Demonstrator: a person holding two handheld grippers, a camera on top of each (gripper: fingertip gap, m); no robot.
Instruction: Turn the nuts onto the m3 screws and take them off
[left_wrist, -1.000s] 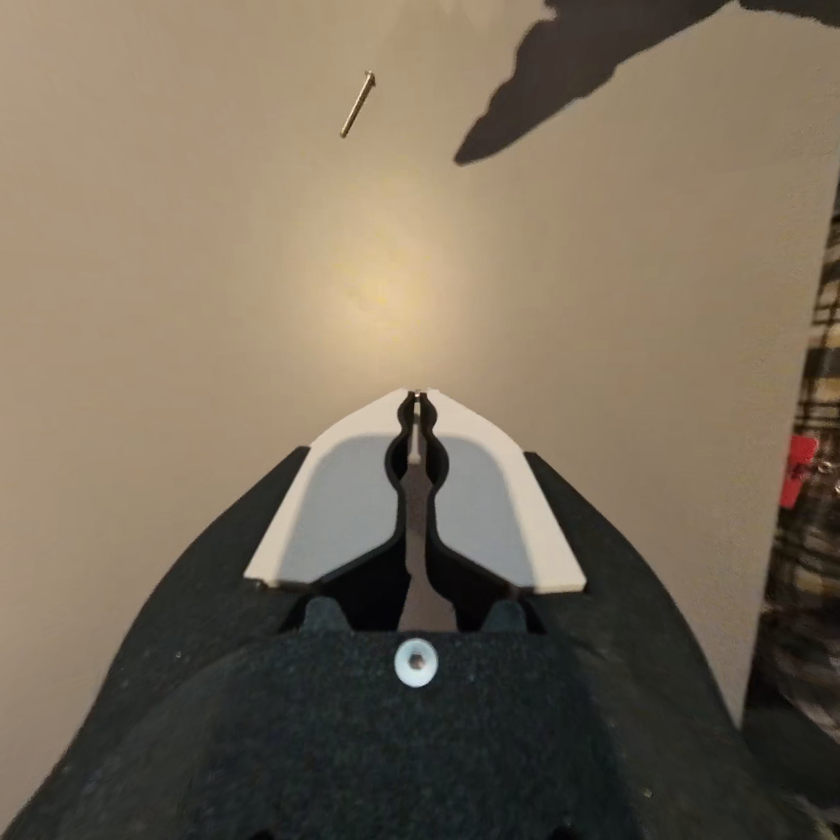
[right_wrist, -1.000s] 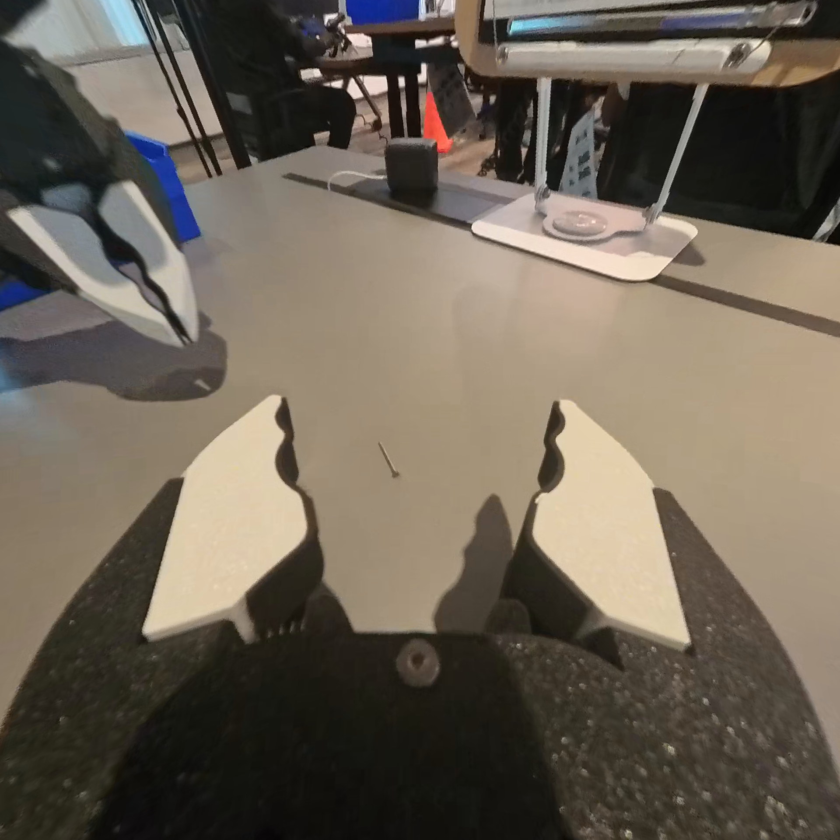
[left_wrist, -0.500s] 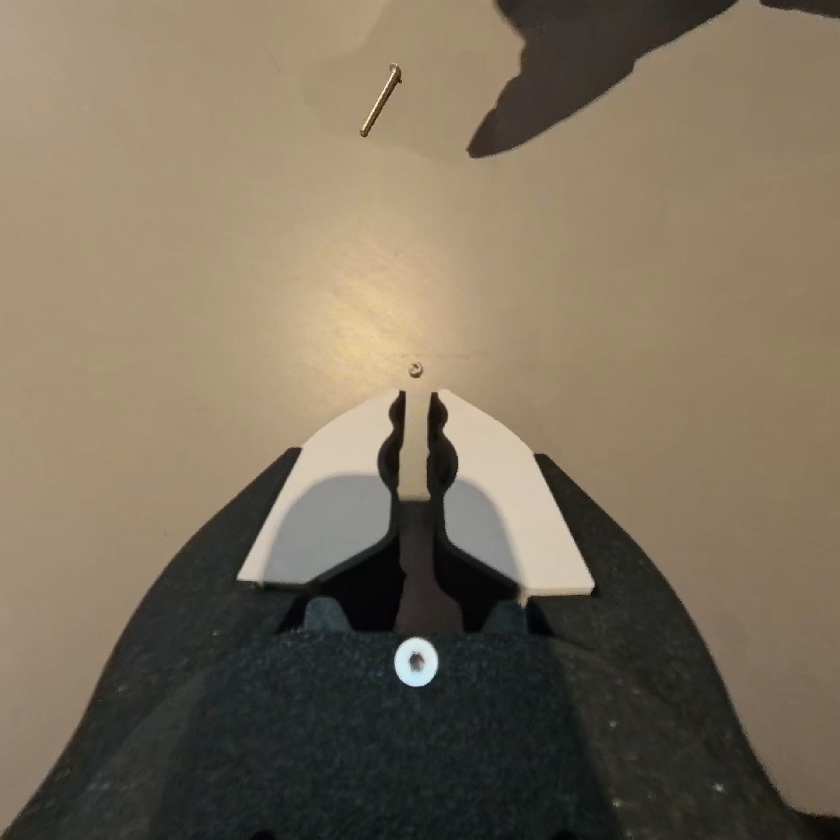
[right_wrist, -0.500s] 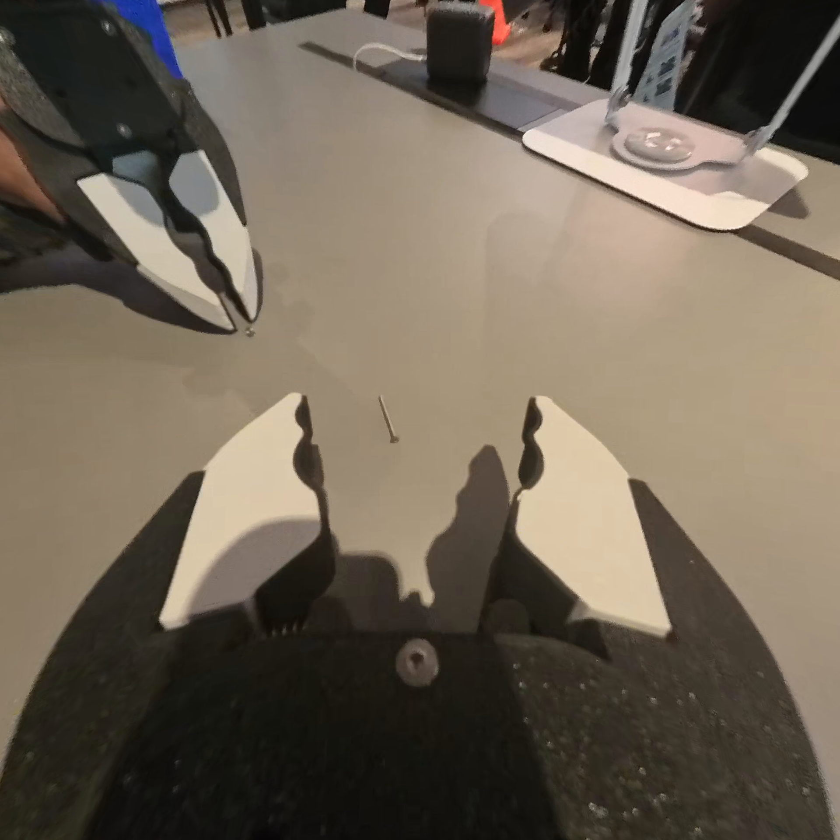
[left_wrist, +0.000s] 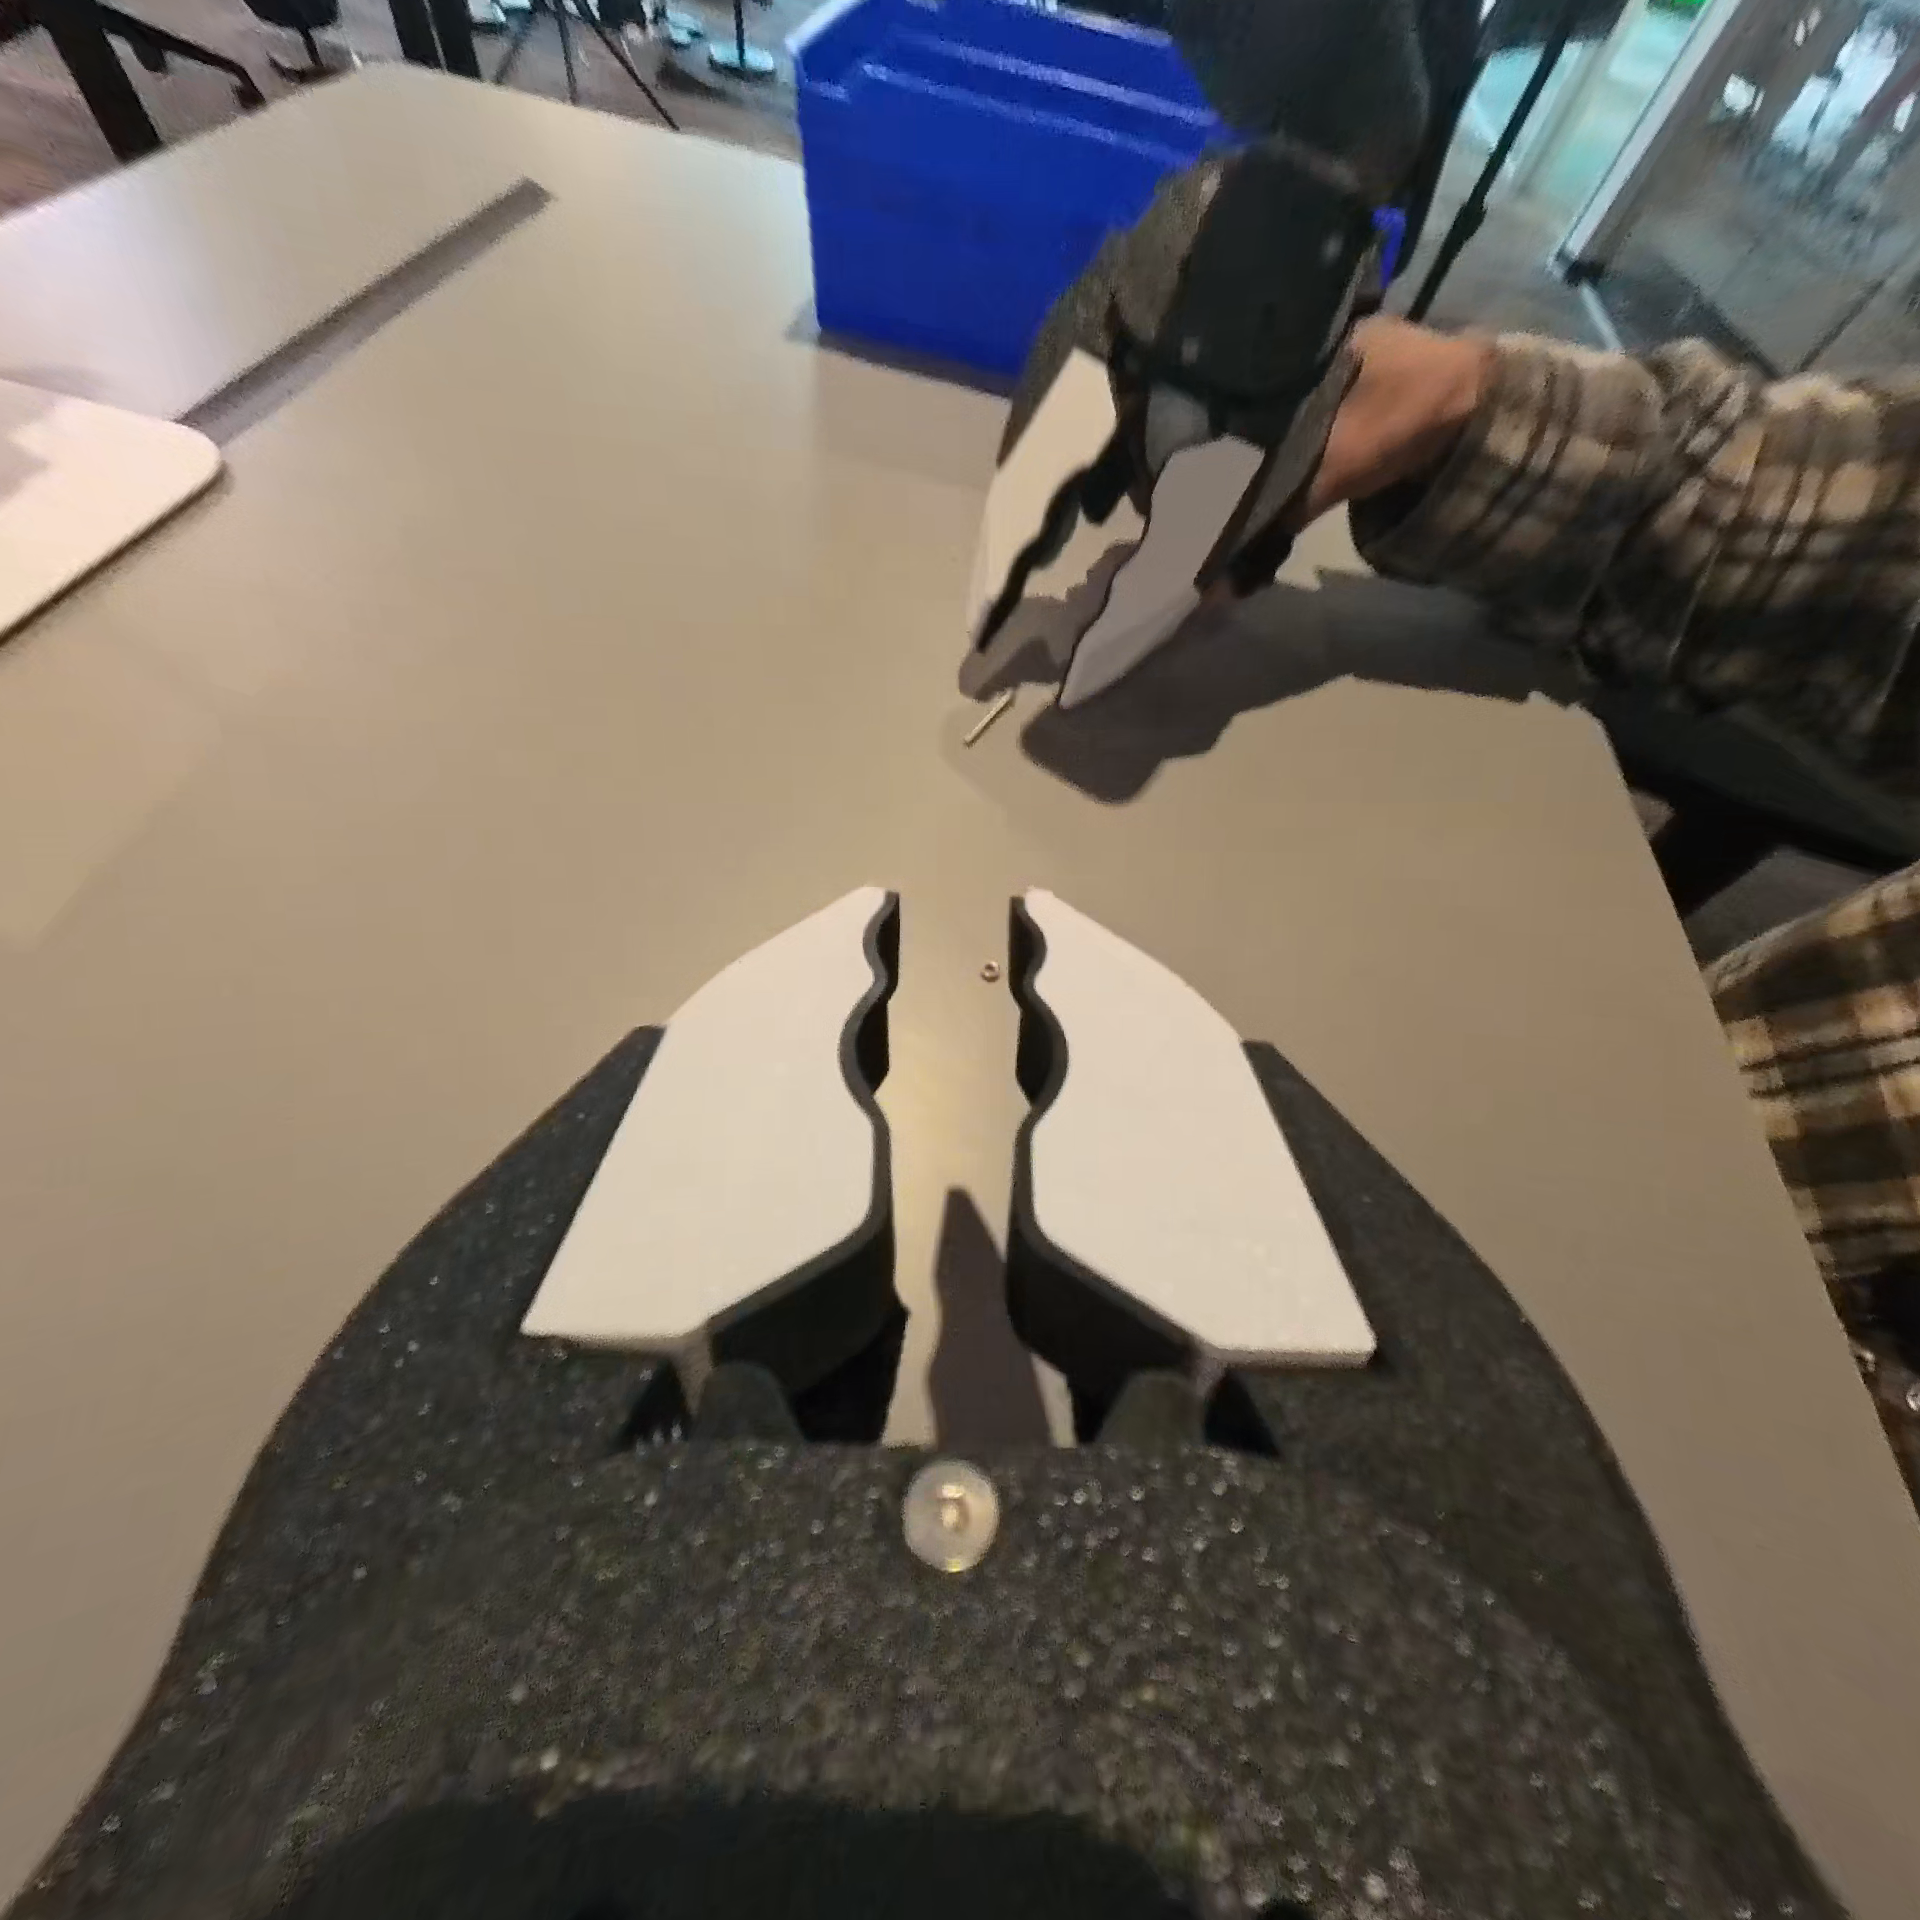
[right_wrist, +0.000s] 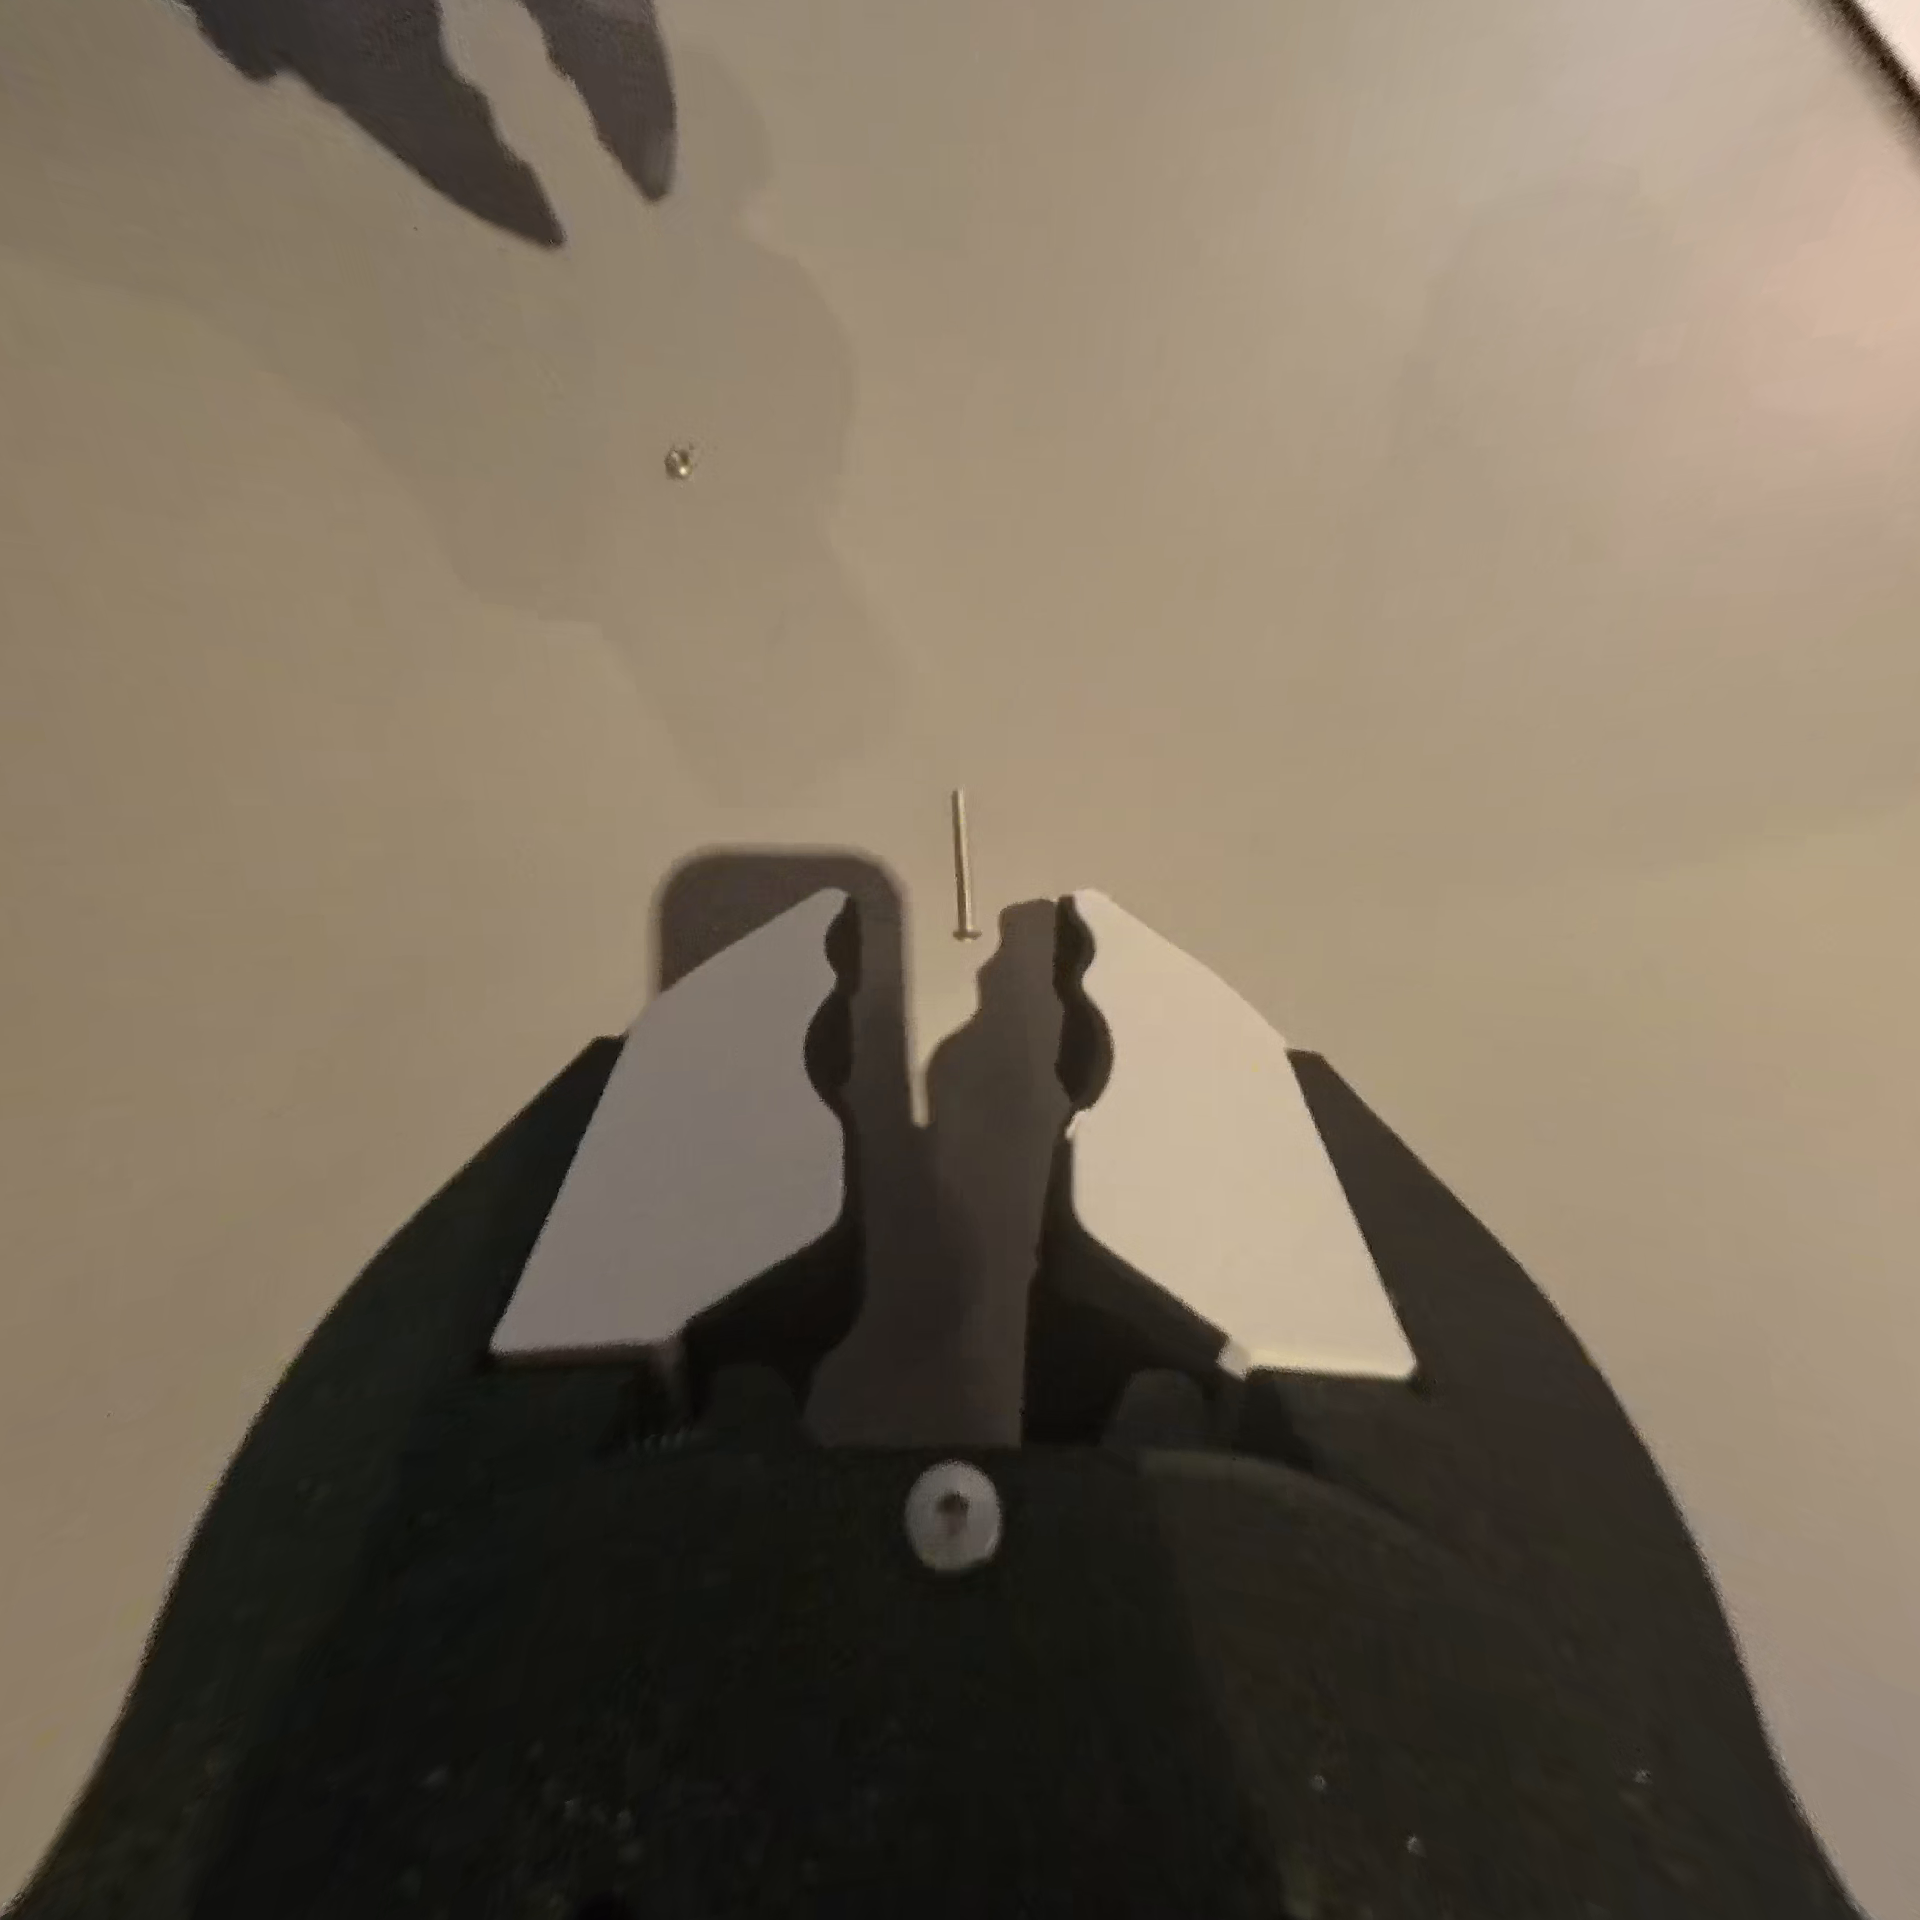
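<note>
Left gripper (left_wrist: 954, 906) let go; 1 nut (left_wrist: 989, 971), 1 screw (right_wrist: 961, 864) on table (left_wrist: 520, 623).

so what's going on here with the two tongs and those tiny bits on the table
A person in a plaid sleeve holds a pair of tongs in each hand over a grey table. Both are open and empty. The left tongs hover over a small nut lying loose on the table. The right tongs are lowered just behind a thin screw lying flat, its head nearest them. Nut and screw lie apart, so nothing is threaded now.
</note>
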